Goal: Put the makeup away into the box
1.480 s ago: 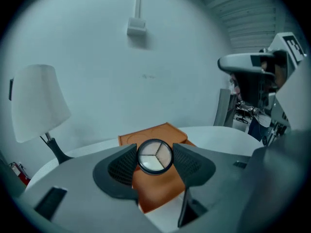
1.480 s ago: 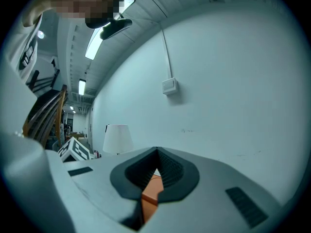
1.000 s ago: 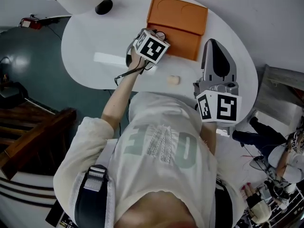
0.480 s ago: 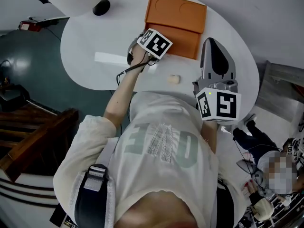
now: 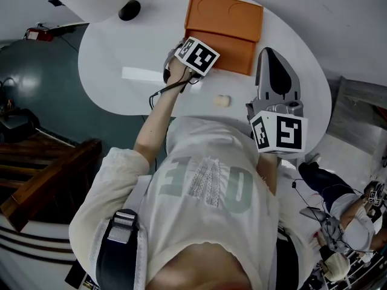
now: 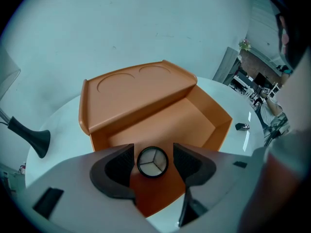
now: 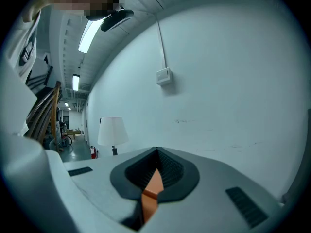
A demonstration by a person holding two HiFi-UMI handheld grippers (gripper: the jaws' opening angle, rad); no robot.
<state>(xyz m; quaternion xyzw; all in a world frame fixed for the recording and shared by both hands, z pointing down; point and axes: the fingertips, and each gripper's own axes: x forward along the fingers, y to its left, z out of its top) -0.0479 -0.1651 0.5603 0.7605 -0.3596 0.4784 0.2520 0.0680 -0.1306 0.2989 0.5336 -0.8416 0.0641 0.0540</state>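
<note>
The box (image 6: 194,123) looks like matt orange plastic, the tabletop (image 5: 139,47) smooth white with a soft sheen, the compact (image 6: 152,161) glossy and black-rimmed, the fingers (image 6: 119,165) ribbed dark rubber.

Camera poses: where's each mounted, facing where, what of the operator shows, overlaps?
Head view: on the head, steeply down at the table; torso, left arm, left claw, right claw.
Left gripper view: on the left claw, down into the box; compact between its jaws.
Right gripper view: on the right claw, level toward wall and lamp; jaws together.
Head and left views share the box.
</note>
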